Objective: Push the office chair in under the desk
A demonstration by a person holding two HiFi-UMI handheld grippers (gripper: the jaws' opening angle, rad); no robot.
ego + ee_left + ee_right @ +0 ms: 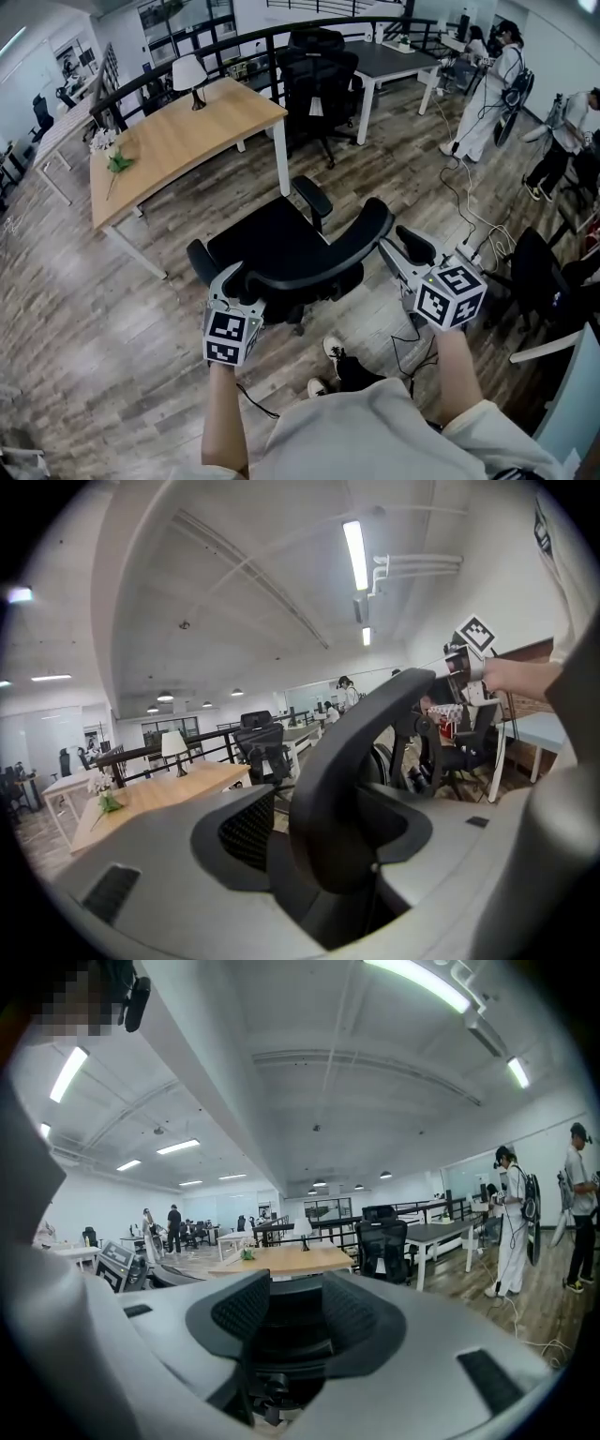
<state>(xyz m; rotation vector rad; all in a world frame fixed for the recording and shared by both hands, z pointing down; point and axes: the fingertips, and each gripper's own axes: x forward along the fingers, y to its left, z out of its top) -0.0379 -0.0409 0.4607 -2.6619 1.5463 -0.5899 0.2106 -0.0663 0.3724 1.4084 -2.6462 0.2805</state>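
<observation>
The black office chair (272, 239) stands on the wood floor, seat toward the wooden desk (187, 131), about a chair's length short of it. Its curved backrest (323, 262) faces me. My left gripper (234, 279) is at the backrest's left end. In the left gripper view (328, 827) the backrest rim (347, 761) runs up between the jaws, close to the right one, with a dark gap beside the left pad (246, 829). My right gripper (389, 253) is at the backrest's right end. Its jaws (286, 1312) stand wide apart, with dark chair parts showing in the gap.
A lamp (190, 75) and a small plant (117, 161) sit on the desk. Behind it are another black chair (319, 75) and a dark table (394, 56). People (487, 94) stand at the right, with cables (469, 216) on the floor and a chair (539, 272) near my right arm.
</observation>
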